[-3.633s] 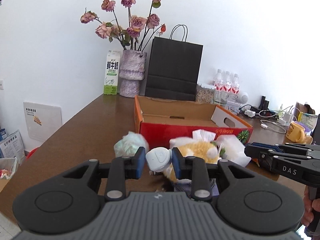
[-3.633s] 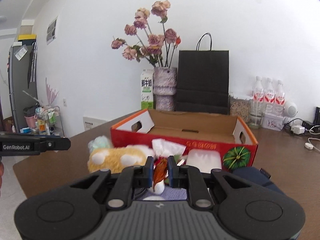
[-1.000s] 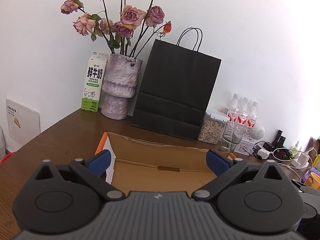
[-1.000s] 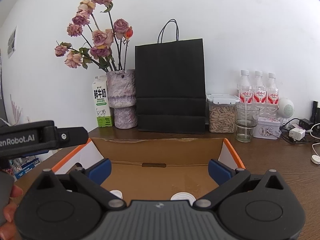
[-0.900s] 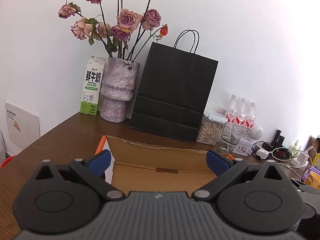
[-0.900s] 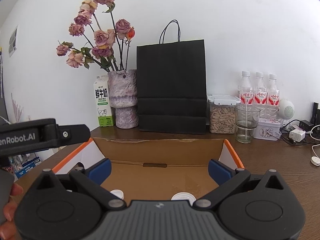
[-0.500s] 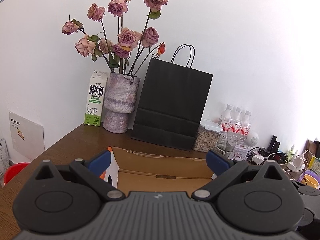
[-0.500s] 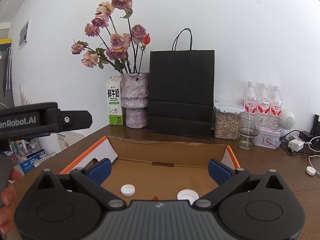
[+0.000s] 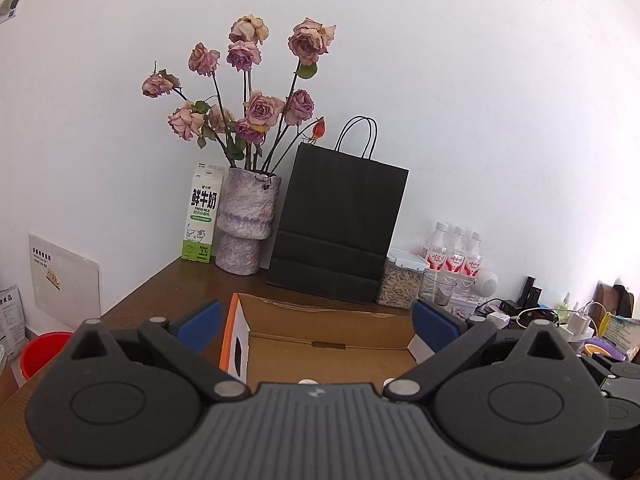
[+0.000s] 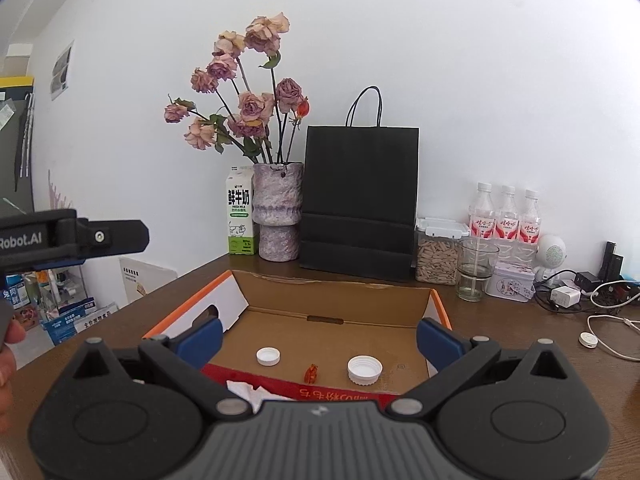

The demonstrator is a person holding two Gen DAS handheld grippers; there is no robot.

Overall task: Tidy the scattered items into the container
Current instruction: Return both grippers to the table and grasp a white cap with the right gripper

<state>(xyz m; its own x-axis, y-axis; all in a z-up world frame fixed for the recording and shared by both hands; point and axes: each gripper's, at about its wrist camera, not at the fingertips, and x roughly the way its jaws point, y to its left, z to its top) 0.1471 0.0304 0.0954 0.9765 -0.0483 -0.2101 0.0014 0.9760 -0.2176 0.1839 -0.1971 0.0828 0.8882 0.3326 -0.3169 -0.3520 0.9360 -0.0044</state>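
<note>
left tongs (image 9: 316, 322): matte black linkage arms on a grey ribbed housing with a small pale logo at its middle
left pads (image 9: 199, 325): blue, flat, one on each finger
left discs: two round black caps with raised rings, one on each side of the housing
left pivots: silver round pins at the arm joints, smaller ones at the outer peaks
right tongs (image 10: 318, 340): the same build, black arms, grey ribbed housing, blue pads (image 10: 200, 340)
side bar (image 10: 72, 236): black, white lettering "Robot.AI", one silver screw near its tip
hand (image 10: 7, 354): a thumb and fingers show at the left edge; no sleeve visible
</note>
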